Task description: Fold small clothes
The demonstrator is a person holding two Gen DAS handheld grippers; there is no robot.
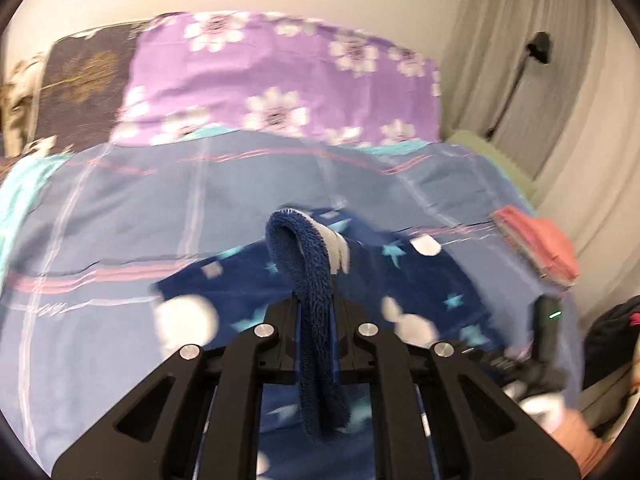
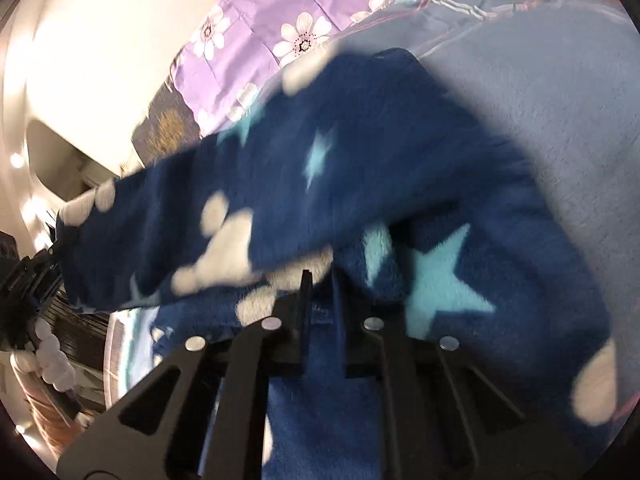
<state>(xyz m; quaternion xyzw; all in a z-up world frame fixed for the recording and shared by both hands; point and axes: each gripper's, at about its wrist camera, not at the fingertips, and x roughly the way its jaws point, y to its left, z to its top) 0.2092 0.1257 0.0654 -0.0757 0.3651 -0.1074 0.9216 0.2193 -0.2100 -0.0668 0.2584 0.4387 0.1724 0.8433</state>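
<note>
Your left gripper (image 1: 316, 304) is clamped on a folded edge of the blue star fleece (image 1: 420, 280), w/ the rest draped over the checked bedsheet (image 1: 160, 208). Your right gripper (image 2: 320, 280) looks pinched on the same fleece (image 2: 360, 160), though blur makes that approx. Folded pink cloth (image 1: 536, 244) sits nearby.

Fleece garment (image 2: 360, 184) motion-blurred, cut off by frame bottom; pink folded item (image 1: 536, 248) too smeared to ID.
</note>
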